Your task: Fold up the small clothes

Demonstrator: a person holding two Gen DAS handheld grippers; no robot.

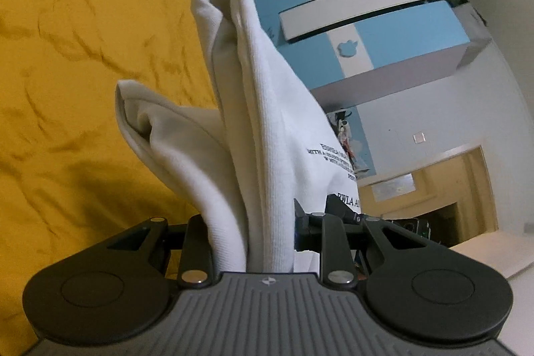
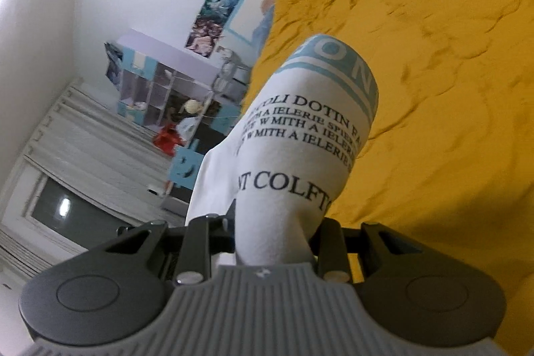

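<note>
Clamping bunched white fabric close to the lens: left gripper (image 1: 253, 242) pinching a plain fold of the white printed T-shirt (image 1: 267, 129), right gripper (image 2: 273, 239) pinching its lettered front. Holding the garment raised above the yellow bedspread (image 1: 83, 55), probably to spread it flat for folding.

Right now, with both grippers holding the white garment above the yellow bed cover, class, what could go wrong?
1. The left gripper pinches a bunched wad of the white garment; layers might slip unevenly.
2. The right gripper also grips bunched cloth, so the fold may land crooked on the yellow bed cover.
</note>
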